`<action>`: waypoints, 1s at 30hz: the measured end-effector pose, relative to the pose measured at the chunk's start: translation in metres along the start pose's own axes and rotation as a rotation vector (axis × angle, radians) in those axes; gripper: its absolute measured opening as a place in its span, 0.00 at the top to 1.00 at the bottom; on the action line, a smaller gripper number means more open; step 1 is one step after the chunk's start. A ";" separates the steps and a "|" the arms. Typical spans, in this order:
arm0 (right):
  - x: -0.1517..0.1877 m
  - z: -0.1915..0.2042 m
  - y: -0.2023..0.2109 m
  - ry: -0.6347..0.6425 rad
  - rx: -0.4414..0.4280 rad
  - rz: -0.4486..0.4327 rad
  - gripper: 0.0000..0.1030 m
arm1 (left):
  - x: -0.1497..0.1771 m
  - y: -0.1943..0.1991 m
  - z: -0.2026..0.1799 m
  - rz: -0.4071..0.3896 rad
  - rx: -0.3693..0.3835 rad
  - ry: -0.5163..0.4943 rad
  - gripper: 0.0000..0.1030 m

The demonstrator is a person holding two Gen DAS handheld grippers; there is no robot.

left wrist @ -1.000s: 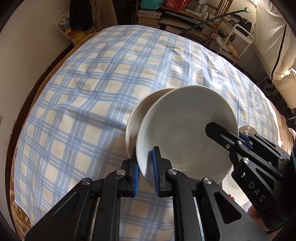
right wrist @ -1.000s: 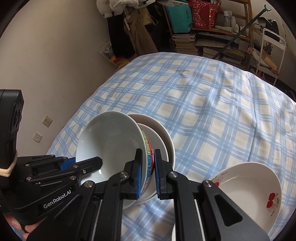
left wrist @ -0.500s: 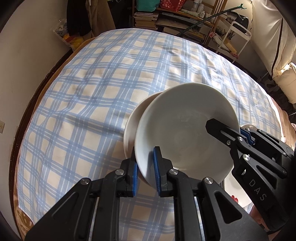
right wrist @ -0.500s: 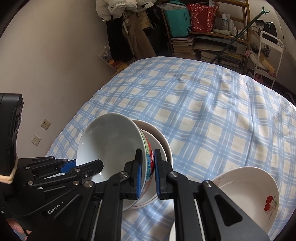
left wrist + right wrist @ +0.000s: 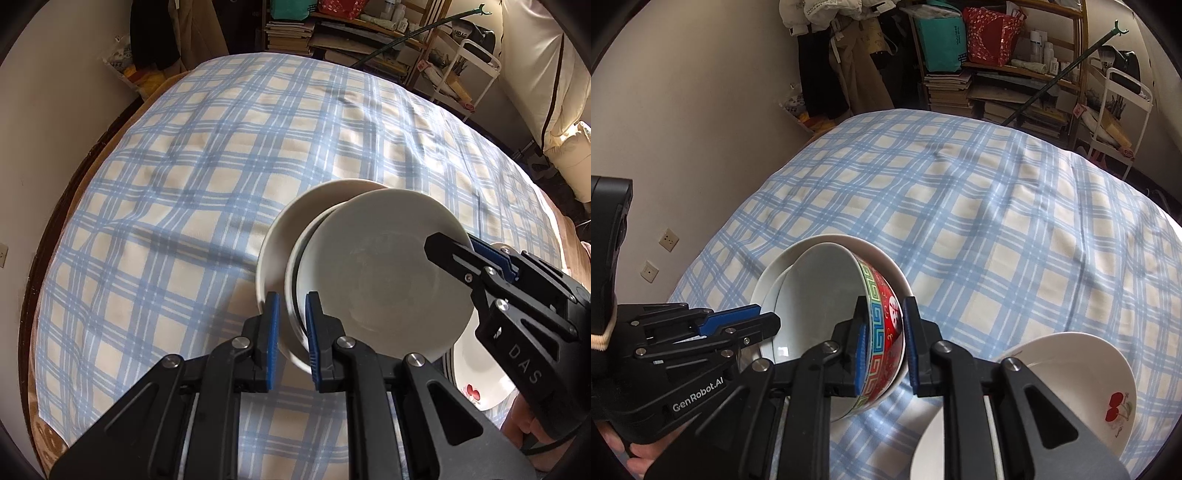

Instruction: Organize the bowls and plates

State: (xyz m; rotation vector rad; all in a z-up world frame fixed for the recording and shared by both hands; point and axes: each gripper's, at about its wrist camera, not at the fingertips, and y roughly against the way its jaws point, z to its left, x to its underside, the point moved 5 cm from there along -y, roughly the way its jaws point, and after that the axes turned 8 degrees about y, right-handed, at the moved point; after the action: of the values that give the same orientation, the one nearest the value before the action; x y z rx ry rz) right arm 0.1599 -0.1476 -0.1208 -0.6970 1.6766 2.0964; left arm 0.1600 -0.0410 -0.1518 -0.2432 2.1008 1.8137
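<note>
A bowl (image 5: 376, 280) with a pale inside and a red patterned outside (image 5: 886, 332) rests in a stack of white bowls (image 5: 291, 225) on the blue checked cloth (image 5: 184, 221). My left gripper (image 5: 291, 328) straddles its near rim with the jaws slightly apart. My right gripper (image 5: 884, 338) straddles the opposite rim, jaws also apart, and it shows in the left wrist view (image 5: 476, 258). The left gripper shows in the right wrist view (image 5: 738, 325).
A white cherry-print bowl (image 5: 1082, 373) stands on a plate at the near right, also in the left wrist view (image 5: 476, 384). Shelves of books (image 5: 960, 88), a white cart (image 5: 1115, 110) and hanging clothes (image 5: 831, 66) lie beyond the far edge. A wall (image 5: 683, 129) runs on the left.
The patterned bowl has come down onto the stack. Both grippers' jaws have opened slightly off its rim.
</note>
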 end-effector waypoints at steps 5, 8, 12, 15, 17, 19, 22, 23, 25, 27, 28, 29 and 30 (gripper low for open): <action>-0.002 -0.008 0.008 -0.045 -0.030 -0.014 0.82 | -0.001 0.013 0.011 -0.038 -0.028 0.007 0.86; -0.001 -0.010 0.011 -0.070 -0.061 -0.006 0.81 | -0.001 0.014 0.020 -0.030 -0.031 0.028 0.85; -0.002 -0.014 0.020 -0.102 -0.086 -0.021 0.81 | -0.003 0.015 0.032 -0.023 -0.040 0.055 0.83; -0.004 -0.016 0.025 -0.094 -0.074 -0.006 0.75 | -0.006 0.013 0.040 -0.021 -0.068 0.070 0.78; -0.003 -0.021 0.028 -0.106 -0.043 0.007 0.59 | -0.007 0.011 0.045 -0.018 -0.083 0.082 0.75; -0.003 -0.027 0.031 -0.115 -0.019 0.010 0.57 | -0.008 0.009 0.049 -0.011 -0.086 0.093 0.71; -0.002 -0.037 0.032 -0.115 0.039 0.029 0.55 | -0.009 0.004 0.052 -0.003 -0.078 0.109 0.58; -0.001 -0.041 0.030 -0.120 0.046 0.048 0.55 | -0.010 0.004 0.052 -0.004 -0.080 0.111 0.55; 0.003 -0.047 0.025 -0.136 0.038 0.075 0.55 | -0.012 0.002 0.052 -0.009 -0.085 0.108 0.51; 0.008 -0.053 0.020 -0.156 0.047 0.097 0.55 | -0.013 0.001 0.052 -0.007 -0.088 0.107 0.49; 0.010 -0.054 0.017 -0.159 0.056 0.114 0.55 | -0.013 0.000 0.053 -0.006 -0.089 0.107 0.48; 0.012 -0.055 0.014 -0.160 0.064 0.128 0.55 | -0.013 -0.001 0.053 -0.004 -0.094 0.109 0.48; 0.013 -0.054 0.013 -0.158 0.067 0.137 0.55 | -0.013 -0.002 0.054 -0.001 -0.100 0.111 0.48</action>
State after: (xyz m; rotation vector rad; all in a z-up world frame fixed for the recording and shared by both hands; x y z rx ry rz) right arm 0.1506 -0.2037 -0.1275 -0.3942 1.7402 2.1150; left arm 0.1815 0.0108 -0.1552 -0.3792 2.0839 1.9489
